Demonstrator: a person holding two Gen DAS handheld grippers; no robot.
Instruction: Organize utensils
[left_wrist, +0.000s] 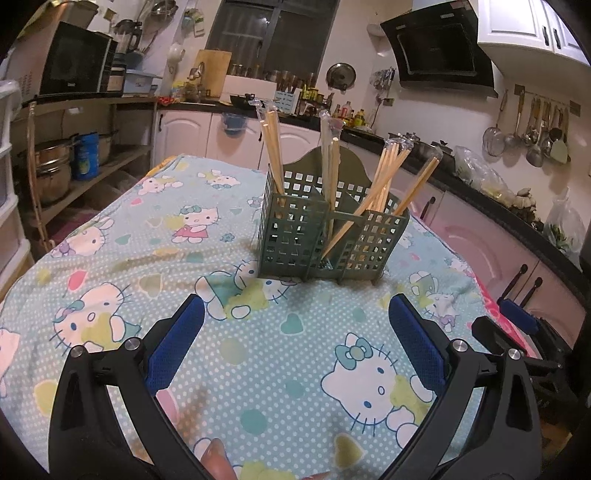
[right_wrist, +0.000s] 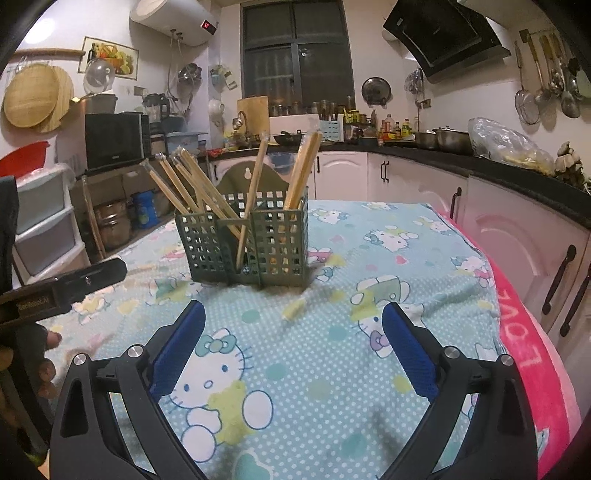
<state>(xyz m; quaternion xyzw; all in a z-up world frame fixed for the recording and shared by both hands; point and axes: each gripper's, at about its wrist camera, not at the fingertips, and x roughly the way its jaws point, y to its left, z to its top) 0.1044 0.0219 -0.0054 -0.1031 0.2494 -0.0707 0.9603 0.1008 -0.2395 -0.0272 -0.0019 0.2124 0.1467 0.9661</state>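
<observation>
On the table, a cartoon-cat cloth (left_wrist: 258, 369) is lying flat, with bare fabric stretching between both grippers and the green holder (left_wrist: 325, 236), which is standing toward the cloth's far side. The cloth's right edge is dropping off beside a pink towel (right_wrist: 524, 332). The left gripper (left_wrist: 295, 321) and right gripper (right_wrist: 293, 325) are hovering, fingers spread wide, gripping nothing. Wrapped wooden chopsticks (left_wrist: 384, 177) are leaning at mixed angles in the holder's perforated compartments.

Wrapped chopsticks (left_wrist: 384, 181) leaning in green lattice holder (left_wrist: 295, 236), tabletop.
</observation>
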